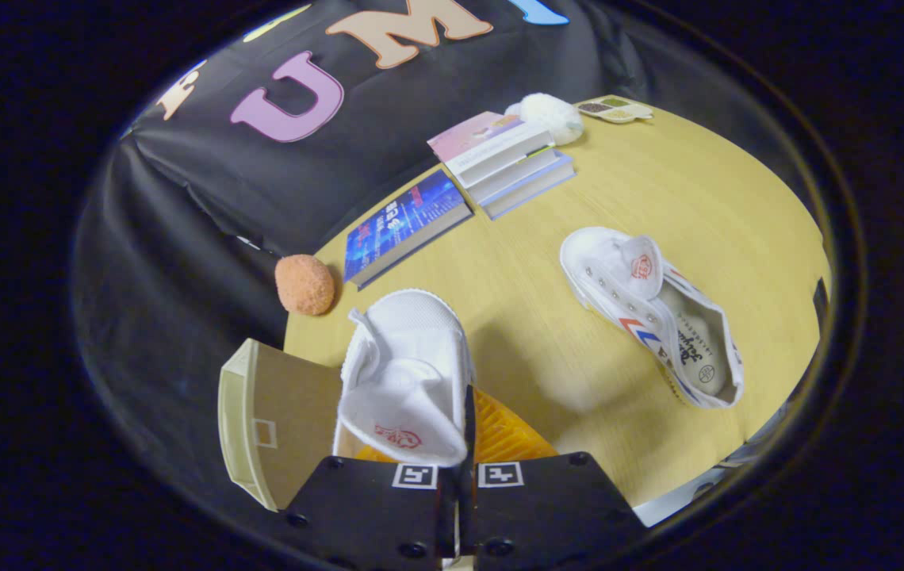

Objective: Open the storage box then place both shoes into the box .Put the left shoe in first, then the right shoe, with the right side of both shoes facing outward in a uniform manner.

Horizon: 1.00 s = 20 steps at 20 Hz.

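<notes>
The held shoe (404,381), white with a red tongue logo, hangs toe-away just ahead of the gripper (457,468), whose fingers are pressed together on its side wall; the heel is hidden behind them. Below it the box (262,416) stands open, lid up, its orange inside (503,436) mostly covered. The second shoe (654,313) lies well apart on the table (539,262), striped side showing. Books (492,162) lie beyond.

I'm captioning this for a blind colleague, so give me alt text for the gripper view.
The gripper holds a white shoe by its side wall above an open storage box. A second white shoe lies on the wooden table beyond, with stacked books and an orange ball.
</notes>
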{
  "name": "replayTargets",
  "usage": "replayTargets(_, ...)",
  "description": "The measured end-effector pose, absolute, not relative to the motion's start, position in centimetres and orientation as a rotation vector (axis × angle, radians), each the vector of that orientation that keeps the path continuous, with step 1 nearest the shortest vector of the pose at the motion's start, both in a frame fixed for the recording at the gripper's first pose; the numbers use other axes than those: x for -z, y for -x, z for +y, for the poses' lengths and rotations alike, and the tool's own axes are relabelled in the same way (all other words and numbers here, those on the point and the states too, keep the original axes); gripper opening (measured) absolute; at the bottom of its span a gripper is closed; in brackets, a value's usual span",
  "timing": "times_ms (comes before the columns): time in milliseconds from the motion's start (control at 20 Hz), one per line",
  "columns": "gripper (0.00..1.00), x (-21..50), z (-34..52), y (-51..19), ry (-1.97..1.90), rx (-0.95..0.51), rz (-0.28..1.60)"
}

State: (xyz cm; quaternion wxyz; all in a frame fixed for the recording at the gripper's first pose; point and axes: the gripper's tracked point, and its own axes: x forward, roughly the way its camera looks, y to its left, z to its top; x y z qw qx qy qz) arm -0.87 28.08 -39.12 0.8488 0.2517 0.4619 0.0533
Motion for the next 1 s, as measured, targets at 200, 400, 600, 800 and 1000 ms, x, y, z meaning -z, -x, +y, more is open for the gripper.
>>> replayTargets(200,0.05,32.8,30.8,1.2,-0.591,-0.223,0.923)
replayTargets(400,0.05,25.7,36.7,0.8,-0.717,-0.361,0.875)
replayTargets(600,0.05,21.7,45.6,0.5,-0.844,-0.482,0.895)
replayTargets(800,0.05,24.2,54.2,0.0,-0.827,-0.469,0.943)
replayTargets(1000,0.05,30.9,59.2,0.2,-0.687,-0.382,1.014)
